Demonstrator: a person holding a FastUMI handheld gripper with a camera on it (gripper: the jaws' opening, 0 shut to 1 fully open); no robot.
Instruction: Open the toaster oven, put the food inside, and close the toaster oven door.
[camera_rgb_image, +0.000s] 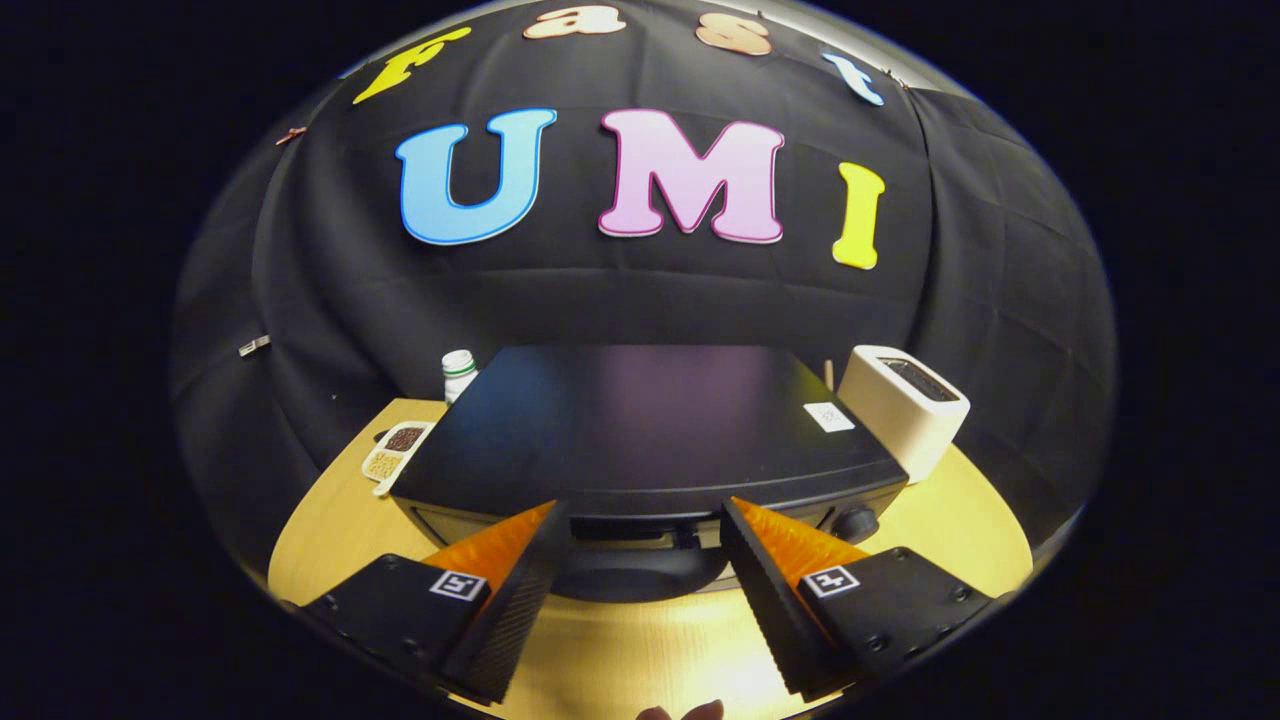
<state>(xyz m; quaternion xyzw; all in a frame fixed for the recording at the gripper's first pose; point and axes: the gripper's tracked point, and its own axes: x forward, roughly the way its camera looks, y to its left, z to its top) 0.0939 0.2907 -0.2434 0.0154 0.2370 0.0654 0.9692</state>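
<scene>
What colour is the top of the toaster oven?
Black, slightly glossy; the gripper view shows the toaster oven best.

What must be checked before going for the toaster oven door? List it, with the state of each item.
1. Hand-held gripper open, fingers spread wide: ok.
2. Toaster oven just ahead of the fingers, centred between them: ok.
3. Door handle between the fingertips, not pinched: ok.
4. Door open: not ok, it looks shut.
5. Food ready to load: cannot tell; a small tray with two fillings lies beside the oven.
6. White toaster on the other side, away from the door: ok.
</scene>
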